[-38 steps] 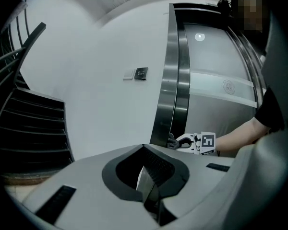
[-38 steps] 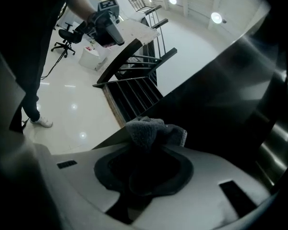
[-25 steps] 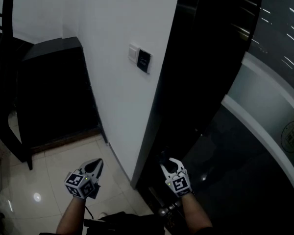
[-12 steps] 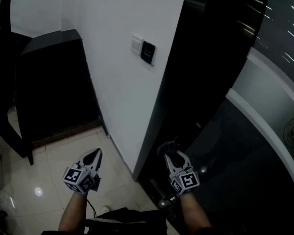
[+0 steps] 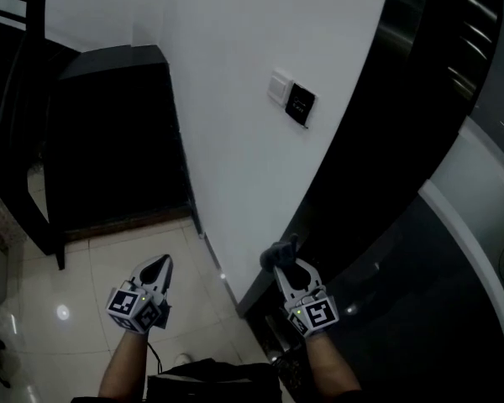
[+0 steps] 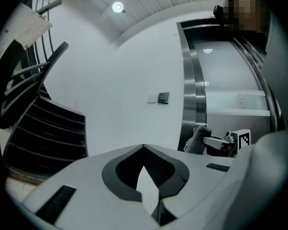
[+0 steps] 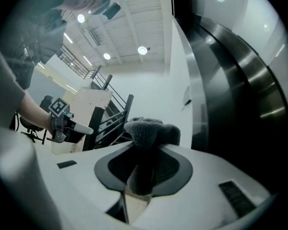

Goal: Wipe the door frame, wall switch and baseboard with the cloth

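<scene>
Right claw (image 5: 286, 267) is clamped on the cloth (image 5: 277, 251), a grey fleecy wad. One end is pinched down between the dark ribbed pads and the bunched end bulges out past the tips. The cloth's long axis runs along the claw and points forward and up at the door frame (image 5: 344, 175). In the right gripper view the wad (image 7: 151, 131) sits on top of the closed claw (image 7: 143, 150), fuzzy and rounded.

The cloth is low down, near the floor, at the edge where the white wall (image 5: 235, 99) meets the frame; I cannot tell if it touches. The frame is dark, curved brushed metal that runs tall and vertical.

Left claw (image 5: 160, 265) has its jaws together with nothing between them. It is held over the glossy pale floor tiles (image 5: 92, 275), well apart from the cloth.

The wall switch (image 5: 279, 86) is a small white square plate higher on the wall, with a black square panel (image 5: 300, 104) touching its frame side. A dark slatted cabinet (image 5: 109, 141) stands at the left.
</scene>
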